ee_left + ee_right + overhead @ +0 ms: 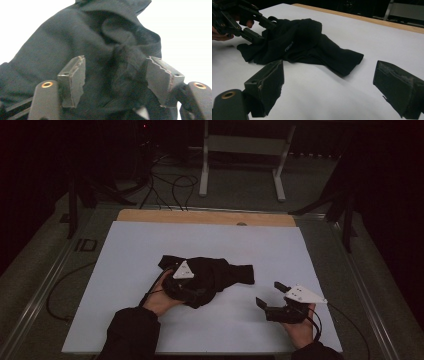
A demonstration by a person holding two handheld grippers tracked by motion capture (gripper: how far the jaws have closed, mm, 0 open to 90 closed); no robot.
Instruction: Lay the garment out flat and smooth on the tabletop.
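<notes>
Table: white sheet (150,250), dim room.
Cloth: black garment (220,272) bunched mid-sheet.
Left gripper (115,75): jaws parted, straddling fabric.
Right gripper (272,294): jaws wide, empty, near front-right corner.

Matt black cloth on smooth white paper

Soft knit garment (82,37) between the left claw's (115,75) worn, rough-edged rubber pads (73,80); wooden table edge (200,216) beyond.

Black cloth (215,275), white sheet (150,245), wood table edge (200,216).
</notes>
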